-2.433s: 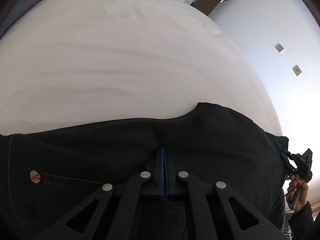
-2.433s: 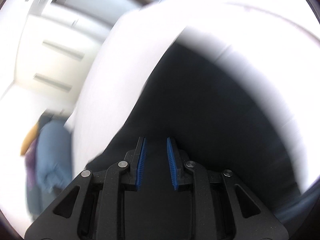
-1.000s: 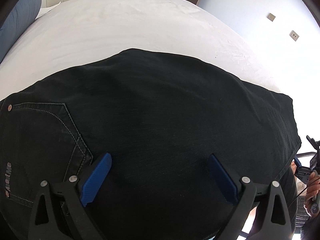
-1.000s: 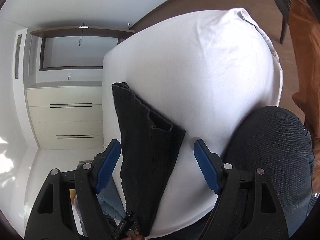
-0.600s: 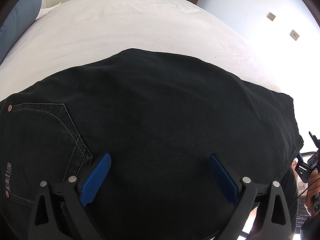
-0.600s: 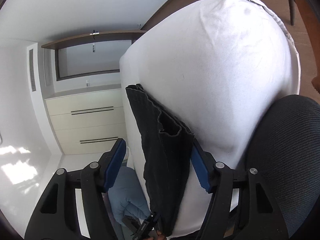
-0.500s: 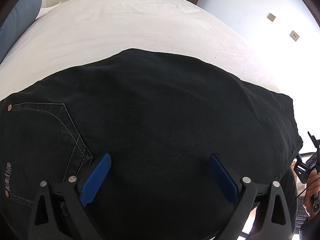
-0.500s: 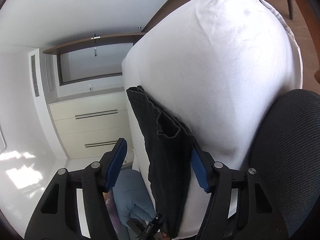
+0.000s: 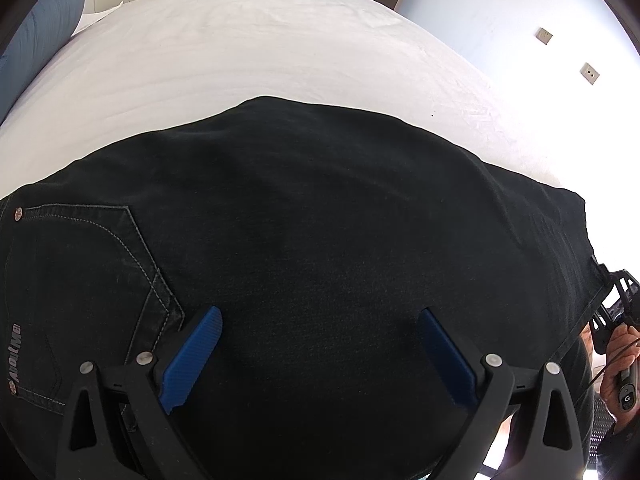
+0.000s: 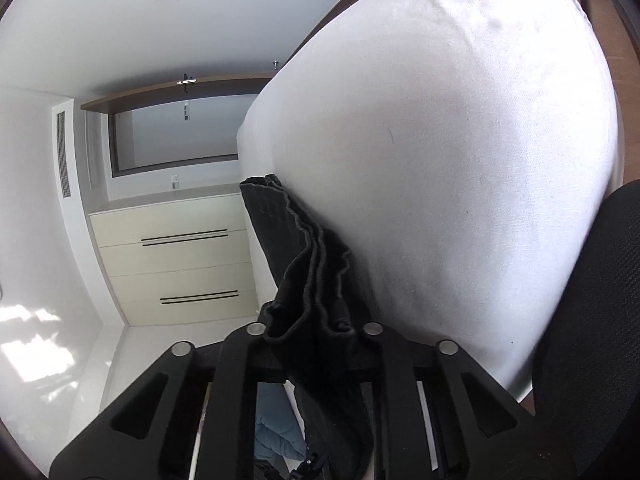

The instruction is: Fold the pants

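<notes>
Black denim pants (image 9: 320, 240) lie folded flat on a white bed (image 9: 260, 48). A stitched back pocket shows at the left of the left wrist view. My left gripper (image 9: 320, 356) hovers over the near part of the pants, open wide and empty. My right gripper (image 10: 312, 332) is shut on the stacked hem ends of the pants (image 10: 304, 264) at the bed's edge. The blue pads are hidden by the cloth. The right gripper also shows in the left wrist view (image 9: 618, 304) at the pants' right end.
A blue pillow (image 9: 36, 52) lies at the far left of the bed. A black mesh chair (image 10: 592, 320) stands beside the bed on the right. A cream dresser (image 10: 176, 256) stands against the wall. Wall sockets (image 9: 590, 73) are on the right wall.
The right gripper moved in onto the pants' hem ends and closed on them. The left gripper stayed open over the pants without moving.
</notes>
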Motion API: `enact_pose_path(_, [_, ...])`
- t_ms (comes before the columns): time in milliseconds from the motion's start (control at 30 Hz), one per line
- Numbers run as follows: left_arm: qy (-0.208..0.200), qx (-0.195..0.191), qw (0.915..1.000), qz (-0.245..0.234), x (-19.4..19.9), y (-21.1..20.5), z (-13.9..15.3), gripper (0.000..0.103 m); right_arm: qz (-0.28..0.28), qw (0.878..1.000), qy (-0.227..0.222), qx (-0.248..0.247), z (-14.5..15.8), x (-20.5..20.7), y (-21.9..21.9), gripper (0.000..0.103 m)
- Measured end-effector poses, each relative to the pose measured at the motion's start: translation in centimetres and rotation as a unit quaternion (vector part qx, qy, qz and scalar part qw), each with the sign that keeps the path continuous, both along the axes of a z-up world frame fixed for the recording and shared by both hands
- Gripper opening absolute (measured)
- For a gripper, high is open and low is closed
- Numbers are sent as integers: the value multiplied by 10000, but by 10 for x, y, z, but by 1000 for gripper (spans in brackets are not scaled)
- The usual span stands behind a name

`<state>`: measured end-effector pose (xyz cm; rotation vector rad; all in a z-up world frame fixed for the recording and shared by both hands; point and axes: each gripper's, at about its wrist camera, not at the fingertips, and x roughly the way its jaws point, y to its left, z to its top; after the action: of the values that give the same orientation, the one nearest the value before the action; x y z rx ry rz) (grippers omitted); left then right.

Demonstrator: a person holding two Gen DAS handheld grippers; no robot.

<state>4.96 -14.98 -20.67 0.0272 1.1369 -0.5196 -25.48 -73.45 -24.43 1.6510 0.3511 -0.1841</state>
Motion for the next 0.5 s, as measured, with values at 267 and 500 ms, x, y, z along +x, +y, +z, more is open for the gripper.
enact_pose_path(267, [128,-96,9997,170,8,6,5,99,85,9971,503,-556,1,6,-1,7])
enact_pose_path(500, [139,-916,9949,-406,14,-48,36,90,129,9952,666,-706,0,11,-7,7])
